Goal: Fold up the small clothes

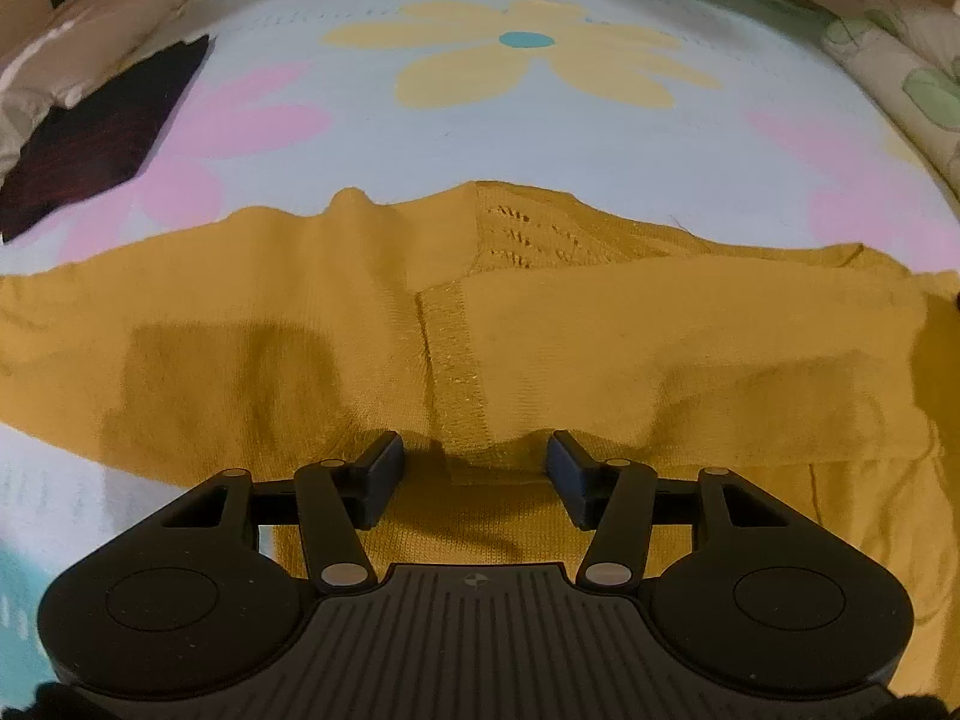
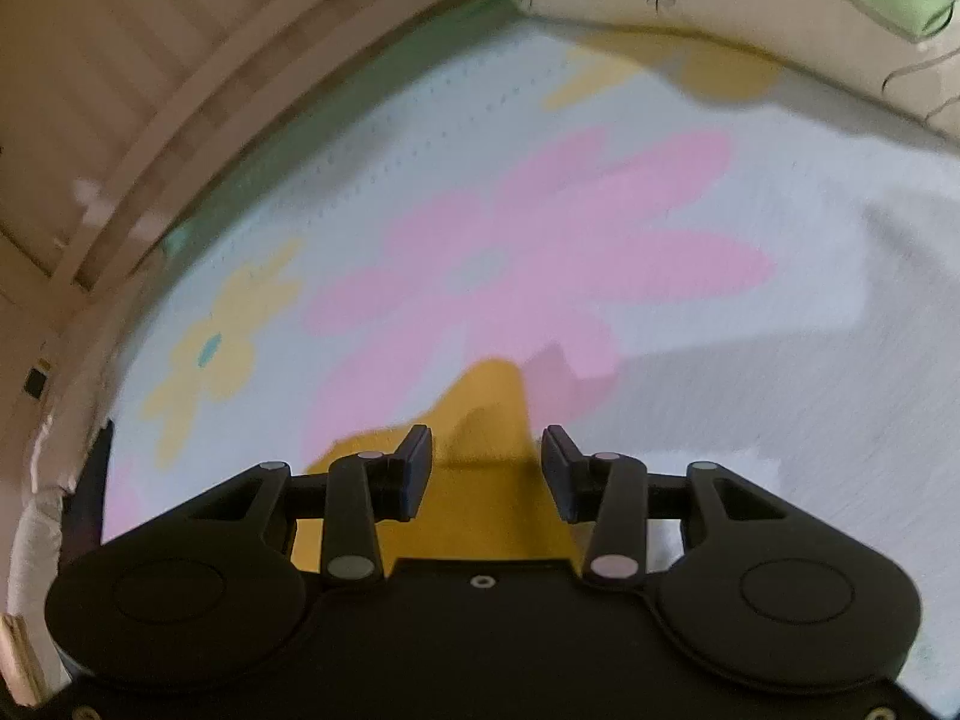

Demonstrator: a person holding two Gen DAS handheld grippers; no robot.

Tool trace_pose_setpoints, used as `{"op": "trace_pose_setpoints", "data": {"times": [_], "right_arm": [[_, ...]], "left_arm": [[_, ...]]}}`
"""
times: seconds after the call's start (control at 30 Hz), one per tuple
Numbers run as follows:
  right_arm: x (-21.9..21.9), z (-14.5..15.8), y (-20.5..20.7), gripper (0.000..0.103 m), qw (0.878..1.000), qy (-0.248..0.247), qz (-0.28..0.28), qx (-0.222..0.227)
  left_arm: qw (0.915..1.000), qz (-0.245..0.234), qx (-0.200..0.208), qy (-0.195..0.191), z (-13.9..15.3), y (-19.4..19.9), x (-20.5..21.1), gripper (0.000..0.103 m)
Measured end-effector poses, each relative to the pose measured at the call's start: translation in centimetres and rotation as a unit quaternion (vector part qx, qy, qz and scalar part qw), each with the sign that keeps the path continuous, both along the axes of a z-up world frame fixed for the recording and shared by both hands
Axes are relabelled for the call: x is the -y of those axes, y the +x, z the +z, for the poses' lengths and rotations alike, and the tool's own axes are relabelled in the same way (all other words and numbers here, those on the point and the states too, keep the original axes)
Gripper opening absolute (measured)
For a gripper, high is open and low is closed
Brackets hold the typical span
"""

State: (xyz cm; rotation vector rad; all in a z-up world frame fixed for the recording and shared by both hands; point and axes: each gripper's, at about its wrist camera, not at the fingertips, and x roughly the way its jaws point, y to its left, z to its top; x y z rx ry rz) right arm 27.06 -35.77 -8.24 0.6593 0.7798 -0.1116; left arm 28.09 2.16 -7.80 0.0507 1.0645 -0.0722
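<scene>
Mustard-yellow knit cardigan (image 1: 480, 324) lies spread across the pale blue flower-print bedspread (image 1: 540, 138), partly folded. Left gripper (image 1: 474, 474) hovers w/ jaws apart over its button band, nothing pinched. Right gripper (image 2: 486, 471) likewise gaping above a yellow corner. Risk: loose knit bunches or only top layer gets caught, skewing the fold.

Left tongs (image 1: 474, 474) gaping over mustard knit garment (image 1: 456, 324).

Each matte black plastic two-finger gripper, left (image 1: 474, 468) and right (image 2: 486, 468), has ribbed housing, round side discs, silver pivot pins and dark blue pads (image 1: 384, 468).
</scene>
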Motion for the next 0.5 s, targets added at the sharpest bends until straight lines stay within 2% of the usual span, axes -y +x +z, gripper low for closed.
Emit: {"op": "trace_pose_setpoints", "data": {"times": [0.07,0.13,0.2,0.23,0.27,0.3,0.37,0.43,0.5], "right_arm": [[-1.0,0.6,-0.2,0.013,0.999,-0.028,0.02,0.028],[-3.1,2.5,-0.1,0.012,0.99,-0.064,0.108,0.071],[-5.5,4.6,-0.8,0.012,0.961,-0.077,0.232,0.127],[-6.5,5.4,-1.2,0.012,0.948,-0.086,0.273,0.14],[-7.1,5.9,-1.3,0.012,0.942,-0.103,0.288,0.139],[-7.4,6.1,-1.3,0.012,0.941,-0.121,0.288,0.131],[-6.9,6.0,-1.2,0.012,0.95,-0.149,0.251,0.111],[-5.1,5.4,-0.8,0.012,0.965,-0.173,0.182,0.07],[-3.4,4.7,-0.3,0.014,0.973,-0.209,0.1,0.006]], "left_arm": [[1.0,0.001,0.0,0.002,0.0,0.0,-0.1,0.053],[1.0,0.003,-0.003,-0.003,0.0,0.0,-0.3,0.053],[0.9999,0.003,-0.005,-0.008,0.0,0.0,-0.6,0.053],[0.9999,0.004,-0.006,-0.009,0.1,0.2,-0.1,0.053],[0.9999,0.005,-0.006,-0.009,0.1,0.2,-0.2,0.053],[0.9999,0.005,-0.007,-0.009,0.1,0.2,-0.1,0.053],[0.9999,0.006,-0.007,-0.007,0.0,0.4,-0.1,0.053],[0.9999,0.004,-0.006,-0.007,0.1,0.3,0.3,0.053],[0.9999,0.003,-0.007,-0.009,0.1,0.4,0.2,0.053]]}}
